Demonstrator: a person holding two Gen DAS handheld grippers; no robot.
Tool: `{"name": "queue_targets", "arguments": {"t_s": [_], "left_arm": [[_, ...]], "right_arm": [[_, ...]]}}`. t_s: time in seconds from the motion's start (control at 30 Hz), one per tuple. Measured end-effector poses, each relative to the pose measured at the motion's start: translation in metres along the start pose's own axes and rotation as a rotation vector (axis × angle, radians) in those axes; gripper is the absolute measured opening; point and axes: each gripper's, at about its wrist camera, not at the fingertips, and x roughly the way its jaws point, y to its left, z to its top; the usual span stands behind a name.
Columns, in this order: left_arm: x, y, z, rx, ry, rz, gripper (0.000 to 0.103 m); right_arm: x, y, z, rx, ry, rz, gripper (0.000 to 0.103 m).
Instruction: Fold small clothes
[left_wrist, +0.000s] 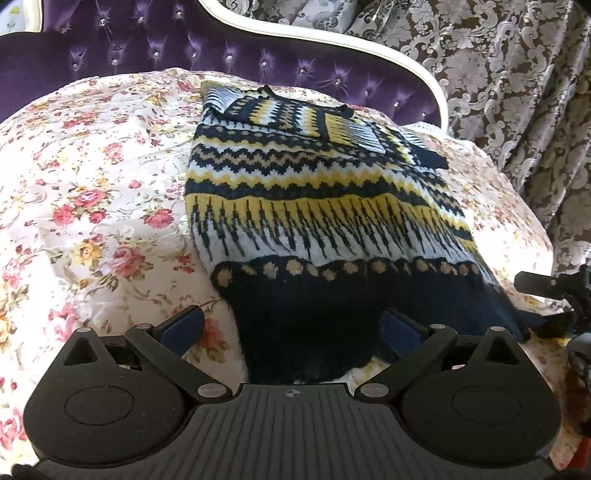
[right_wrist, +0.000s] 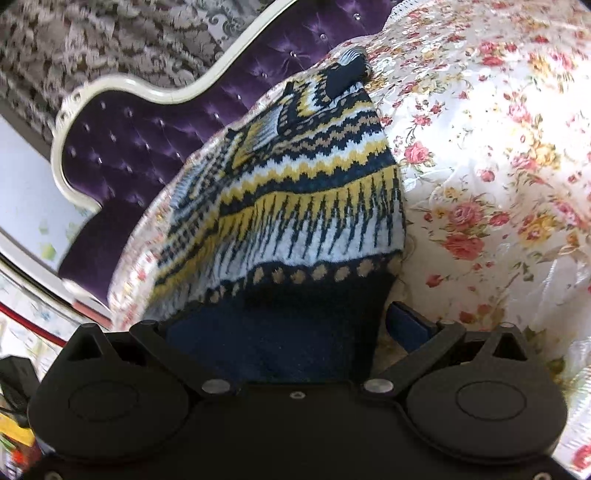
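The knitted sweater (left_wrist: 314, 206) lies spread down the middle of the left wrist view on a floral bedspread (left_wrist: 92, 177), its dark navy hem running into the bottom centre, where the left gripper (left_wrist: 291, 325) stands with its fingers spread wide on either side of that hem and nothing pinched between them. I'd guess both tools are at the hem so it can be carried up toward the collar in one fold. In the right wrist view the hem fills the lower centre and drapes over the right gripper (right_wrist: 295, 325); the blue pad (right_wrist: 406, 325) at lower right sits well clear of the cloth, so it looks released, though the other finger is hidden. The sleeves look already tucked across the chest near the purple headboard (left_wrist: 129, 48). The knit is thick, banded in yellow, white, tan and navy zigzags.
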Motion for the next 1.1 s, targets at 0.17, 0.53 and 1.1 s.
{"name": "queue_targets", "arguments": {"t_s": [0.17,0.53,1.1], "left_arm": [[0.010,0.001,0.006,-0.032,0.000,-0.056,0.101],[0.004,0.020,0.008,-0.115,-0.012,-0.080,0.009],[-0.035,0.014,0.063,-0.171,-0.141,-0.237,0.009]], "right_arm": [[-0.002,-0.006,-0.001,0.030,-0.029,0.051,0.102],[-0.014,-0.014,-0.008,0.069,-0.059,0.005,0.017],[-0.048,0.021,0.040,0.000,-0.147,0.191,0.015]]}}
